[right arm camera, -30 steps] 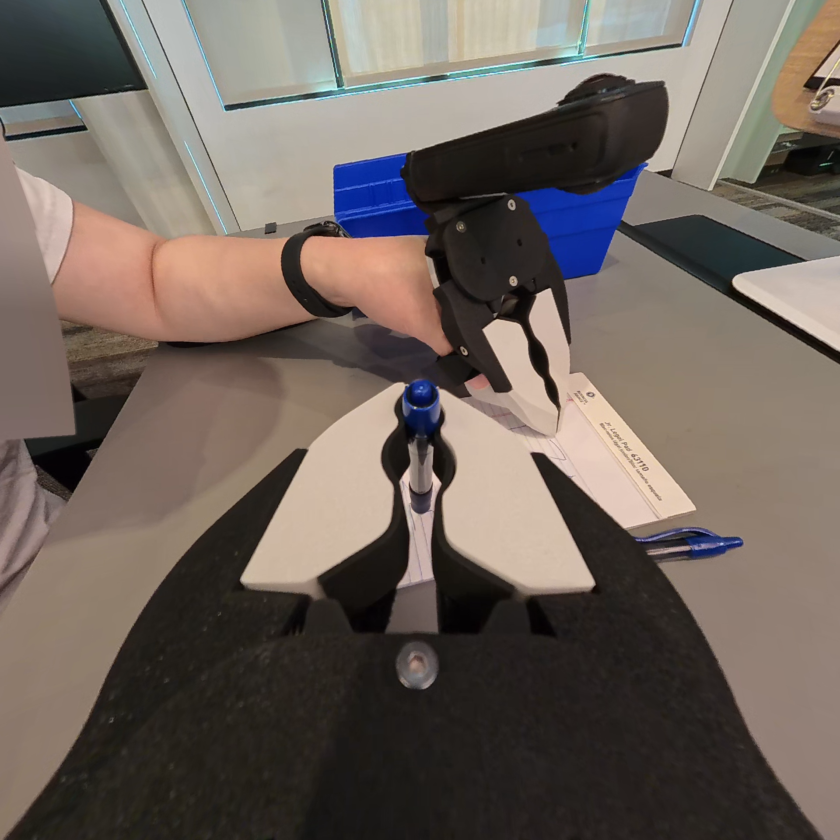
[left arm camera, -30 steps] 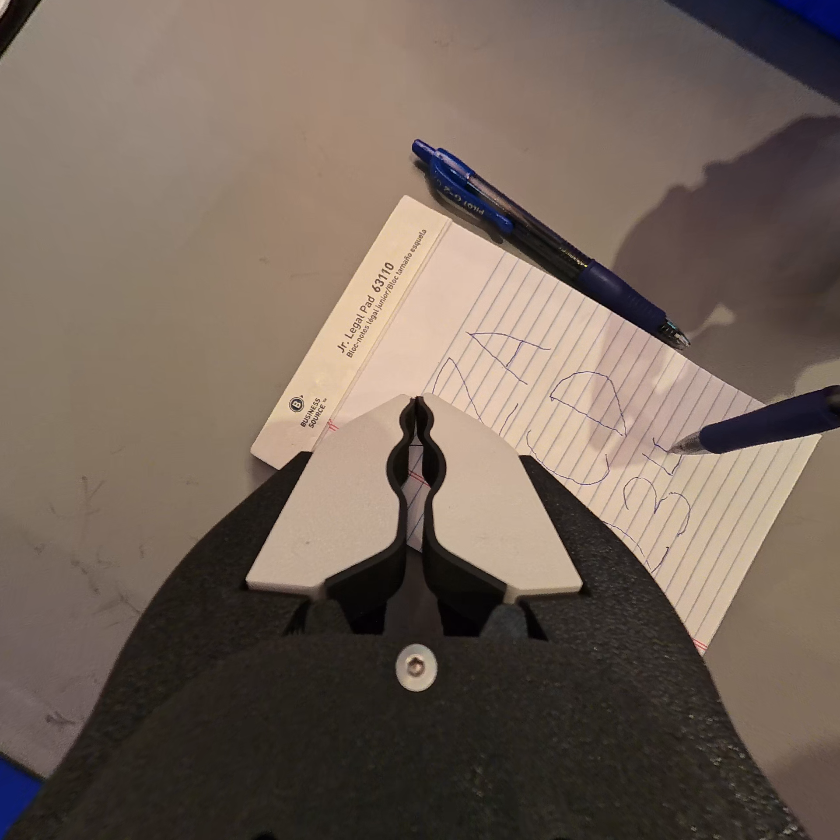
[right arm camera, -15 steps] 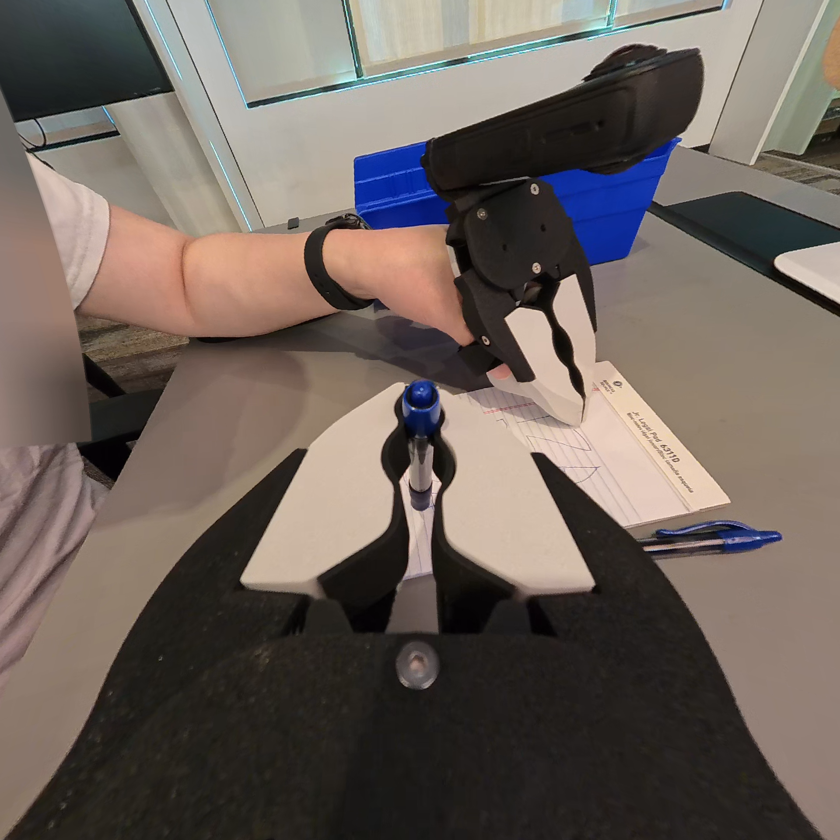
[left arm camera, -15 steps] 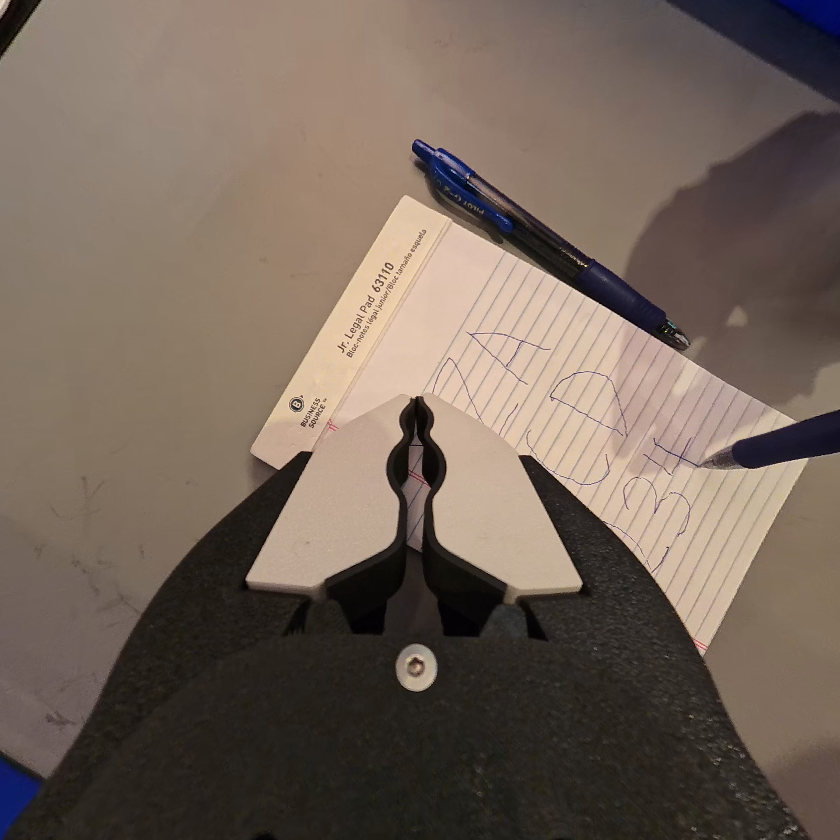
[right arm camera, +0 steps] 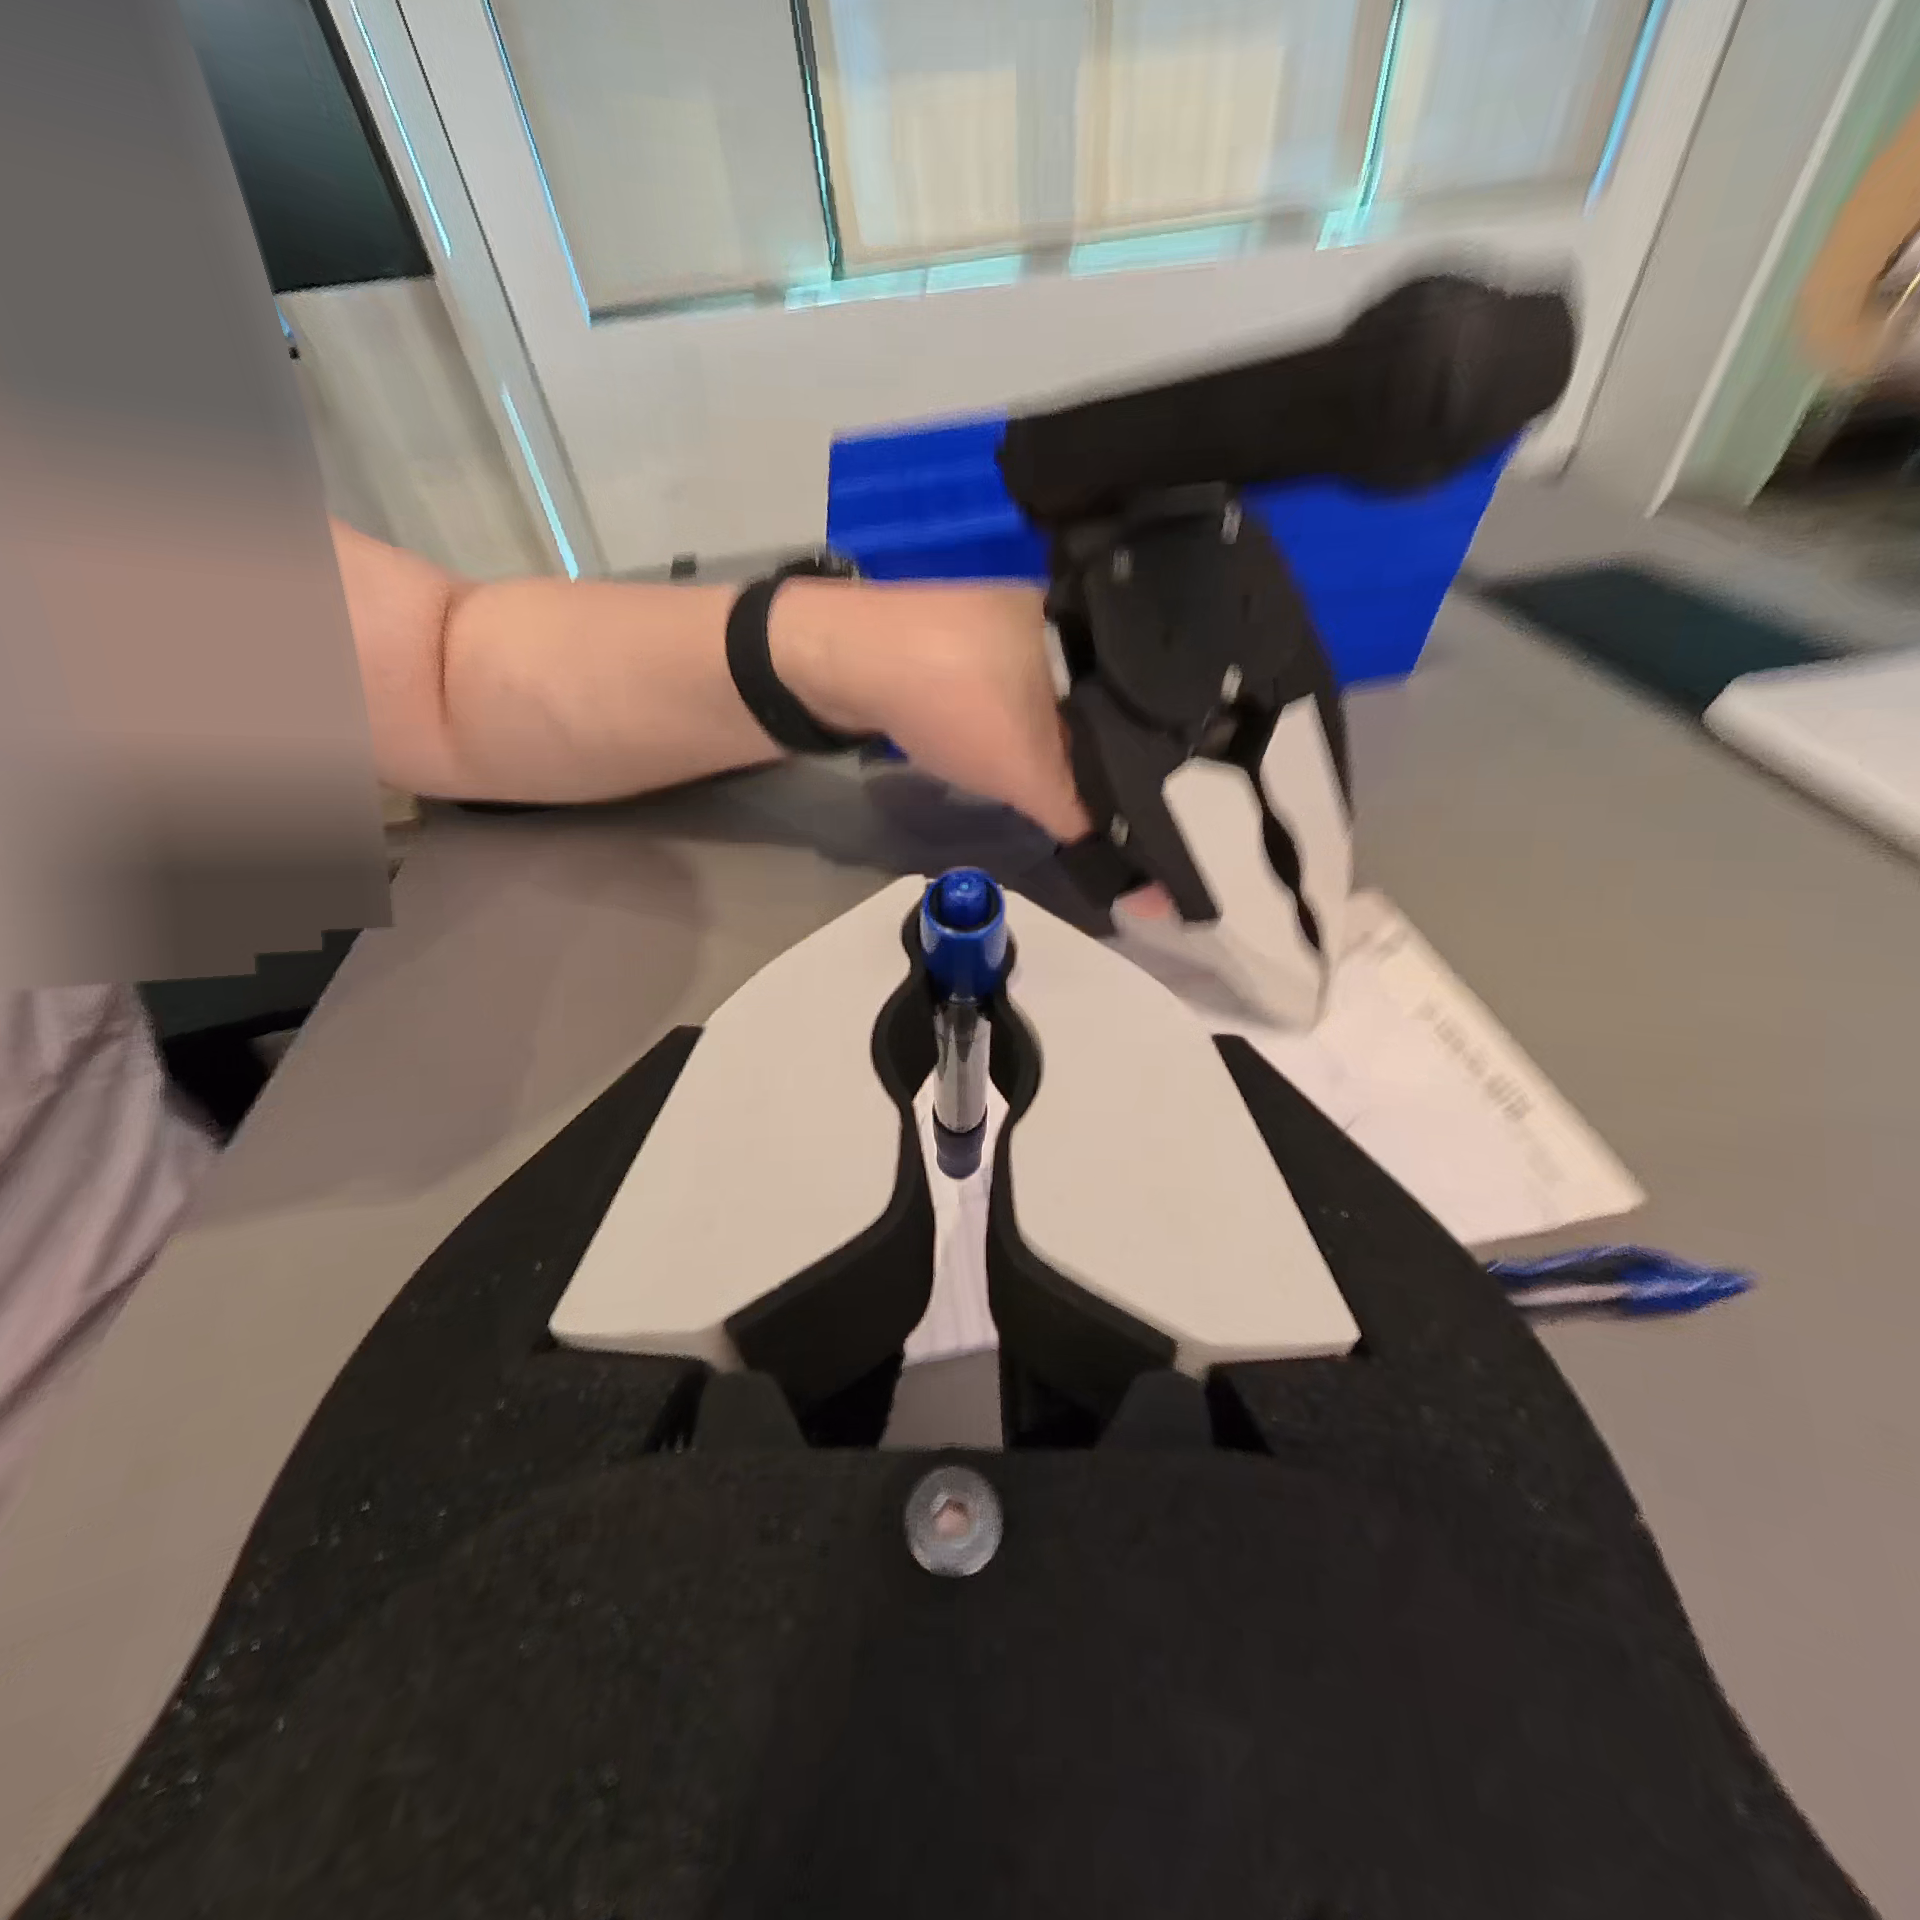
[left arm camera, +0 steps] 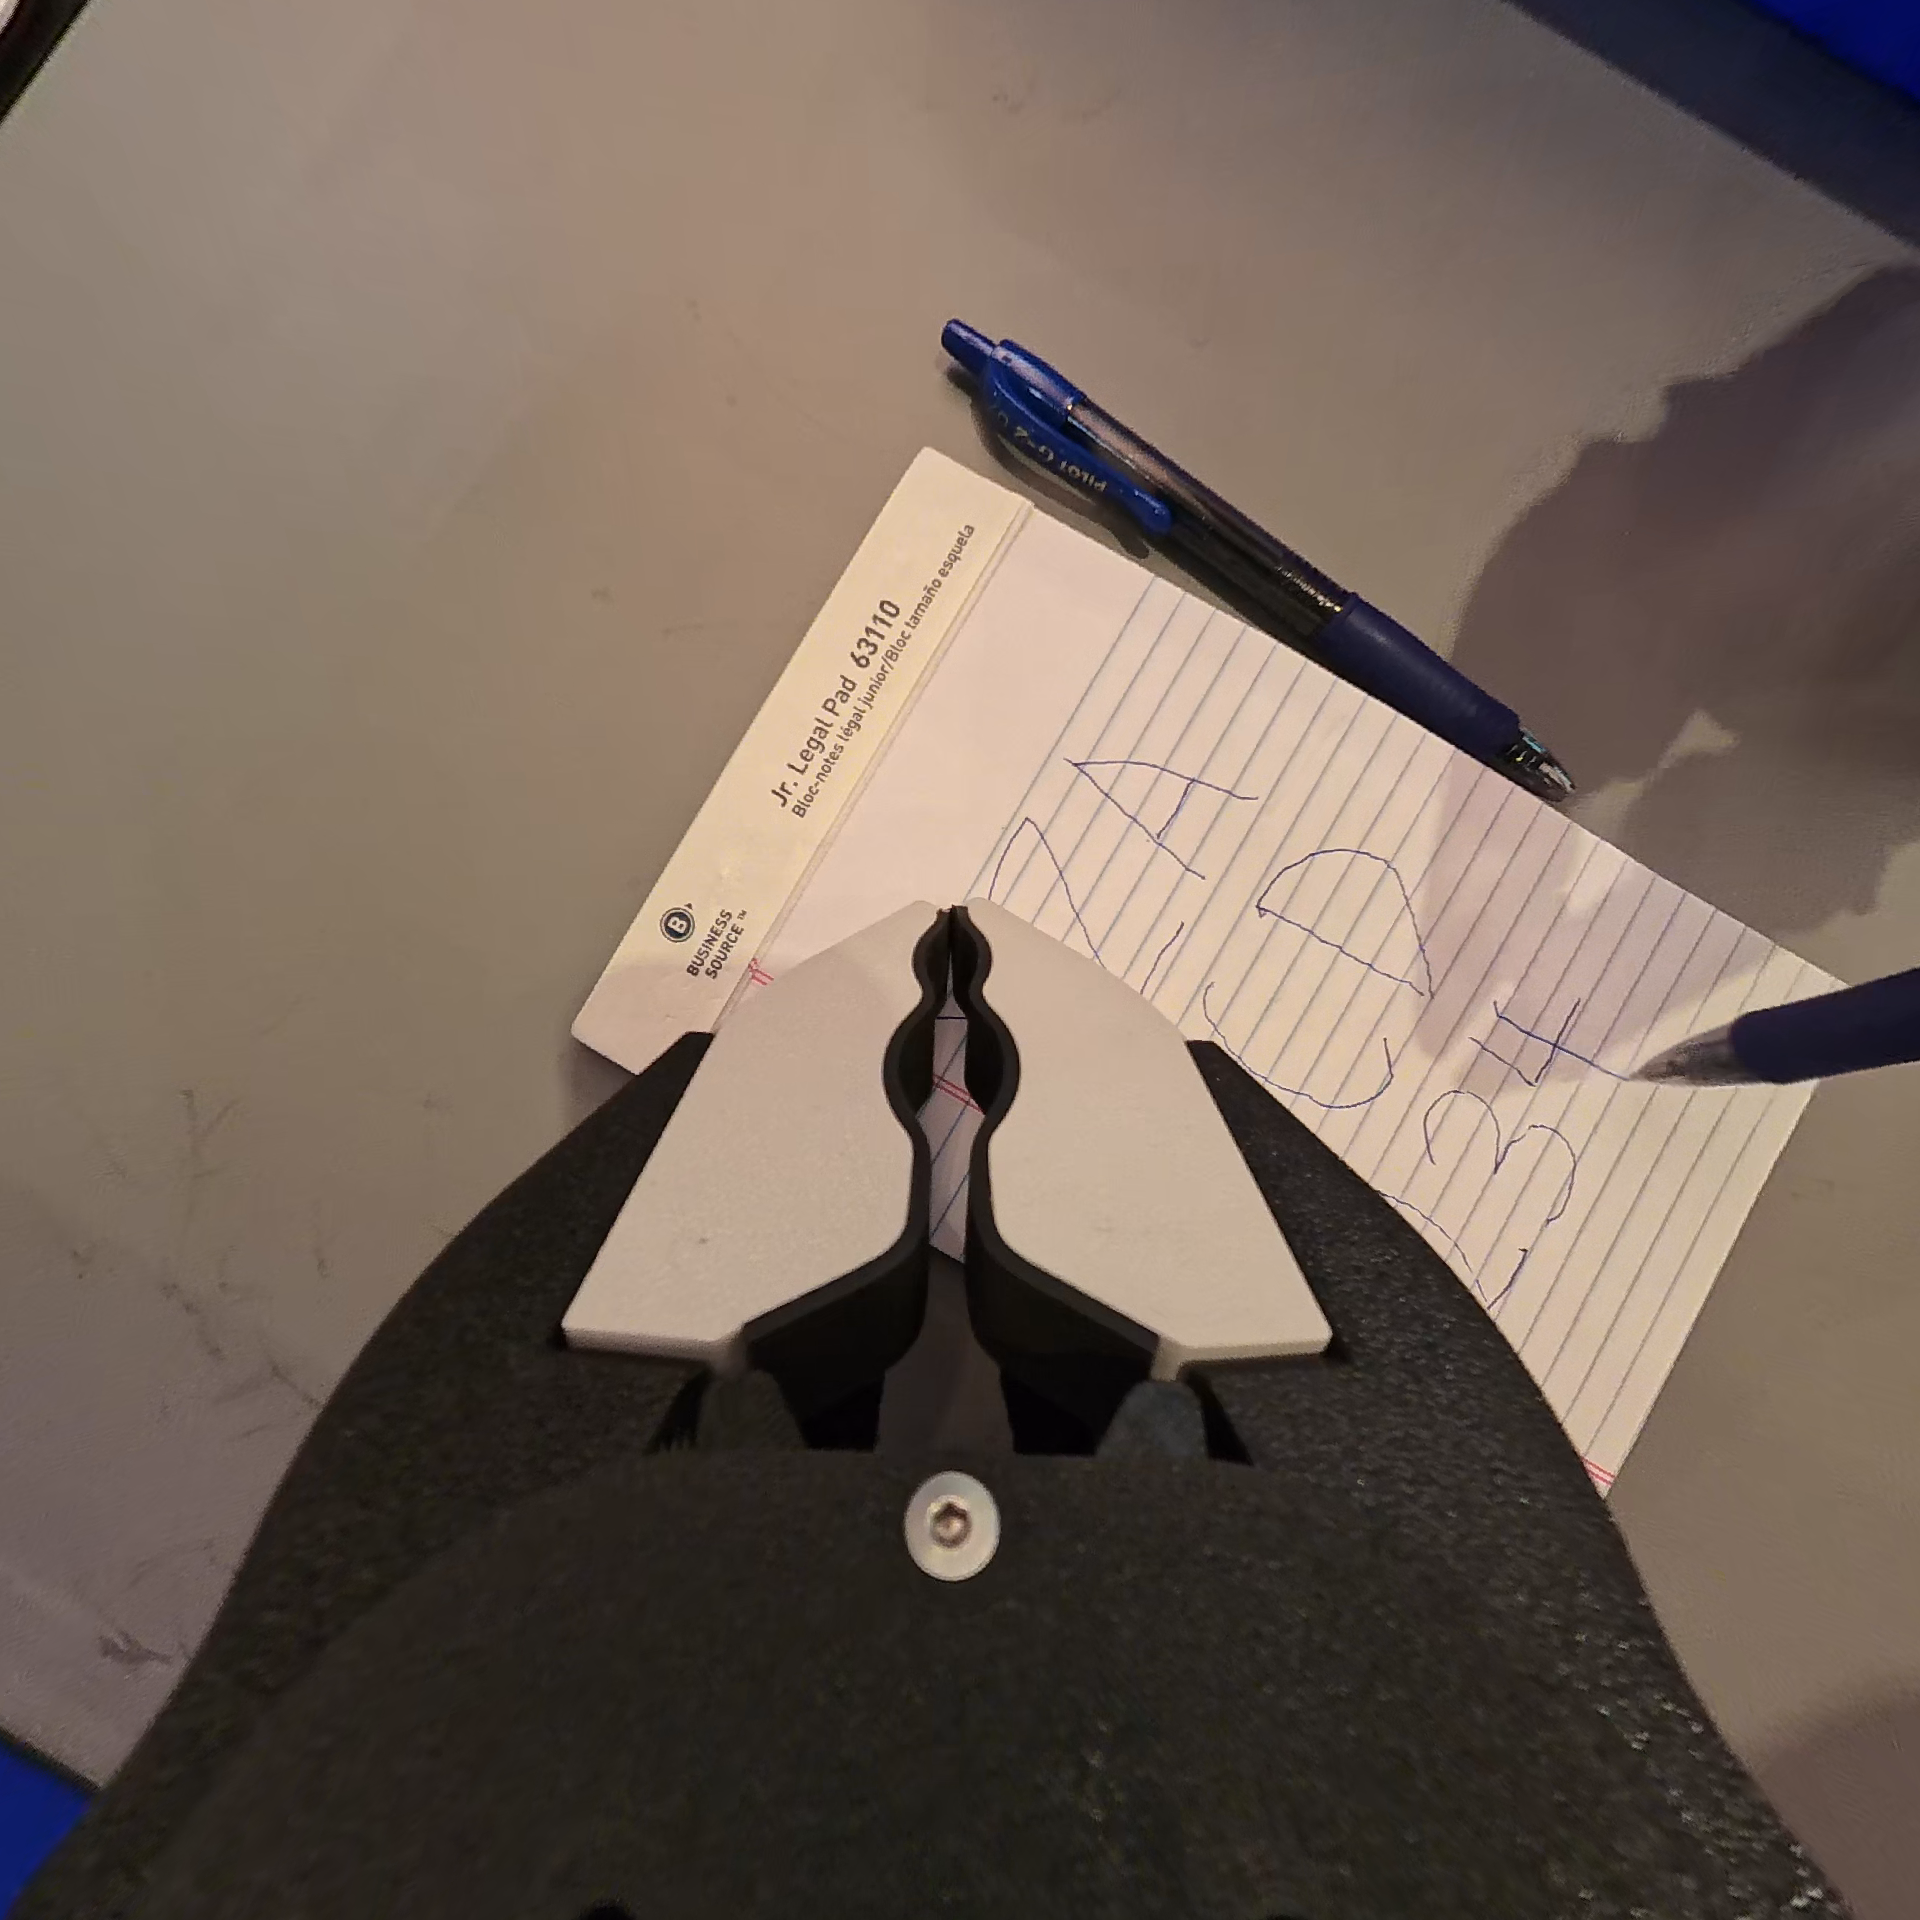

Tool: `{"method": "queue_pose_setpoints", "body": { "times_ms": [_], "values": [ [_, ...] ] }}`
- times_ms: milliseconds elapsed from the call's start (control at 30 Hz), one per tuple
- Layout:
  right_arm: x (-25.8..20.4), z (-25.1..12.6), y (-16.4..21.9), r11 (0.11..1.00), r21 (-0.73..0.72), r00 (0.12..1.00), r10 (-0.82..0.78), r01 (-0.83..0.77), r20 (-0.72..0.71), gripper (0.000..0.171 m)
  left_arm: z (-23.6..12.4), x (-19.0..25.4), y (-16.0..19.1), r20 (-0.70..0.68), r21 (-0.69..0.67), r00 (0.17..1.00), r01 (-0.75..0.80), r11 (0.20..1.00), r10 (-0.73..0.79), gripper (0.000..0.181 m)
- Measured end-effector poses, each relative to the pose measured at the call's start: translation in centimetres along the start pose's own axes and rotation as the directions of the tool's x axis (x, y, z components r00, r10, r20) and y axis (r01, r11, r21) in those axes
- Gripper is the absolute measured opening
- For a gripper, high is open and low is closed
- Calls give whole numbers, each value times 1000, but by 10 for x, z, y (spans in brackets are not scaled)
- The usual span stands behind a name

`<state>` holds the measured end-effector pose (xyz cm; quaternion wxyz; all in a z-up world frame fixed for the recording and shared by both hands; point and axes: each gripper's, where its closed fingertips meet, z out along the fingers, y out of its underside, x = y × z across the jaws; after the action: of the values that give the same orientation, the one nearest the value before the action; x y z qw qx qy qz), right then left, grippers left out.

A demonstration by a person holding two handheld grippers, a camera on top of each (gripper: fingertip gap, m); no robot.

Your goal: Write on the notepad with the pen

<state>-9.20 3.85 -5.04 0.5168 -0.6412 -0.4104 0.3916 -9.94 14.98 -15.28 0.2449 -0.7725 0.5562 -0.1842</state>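
A white lined notepad (left arm camera: 1226, 790) lies on the grey table with blue handwritten marks on it. My left gripper (left arm camera: 951, 914) is shut and empty, its tips resting on the pad's near corner; it also shows in the right wrist view (right arm camera: 1299, 987). My right gripper (right arm camera: 961, 925) is shut on a blue pen (right arm camera: 961, 1018), held upright. That pen's tip (left arm camera: 1673, 1065) touches the pad at its right side, at the end of a fresh stroke. The notepad shows in the right wrist view (right arm camera: 1455, 1101) too.
A second blue pen (left arm camera: 1247, 561) lies on the table just beyond the pad, also visible in the right wrist view (right arm camera: 1621, 1283). A blue bin (right arm camera: 1371, 582) stands at the table's far side. A person's forearm (right arm camera: 623, 686) holds the left gripper. About 15 cm separates my left fingertips from my right.
The pen tip has moved rightward across the pad, drawing a horizontal stroke, then slightly back. The right wrist view has shifted and is motion-blurred. The left gripper has stayed put.
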Motion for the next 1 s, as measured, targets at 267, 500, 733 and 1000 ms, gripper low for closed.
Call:
{"method": "queue_pose_setpoints", "body": {
  "times_ms": [267,500,733,1000],
  "values": [
    [9,-18,2,998,1,981,-65,66,-185,4,0,0,0,-6,1,1000,4,1000,-4,0],
    [16,-12,6,999,-12,984,-49,47,-170,4,0,0,0,8,-5,1000,-7,1000,7,0],
    [17,-13,5,999,-4,984,-51,51,-170,4,0,0,0,4,-5,1000,-4,1000,4,0],
    [19,-11,9,999,-18,987,-35,33,-157,5,0,0,0,6,-6,1000,-6,1000,6,0]
  ]
}}
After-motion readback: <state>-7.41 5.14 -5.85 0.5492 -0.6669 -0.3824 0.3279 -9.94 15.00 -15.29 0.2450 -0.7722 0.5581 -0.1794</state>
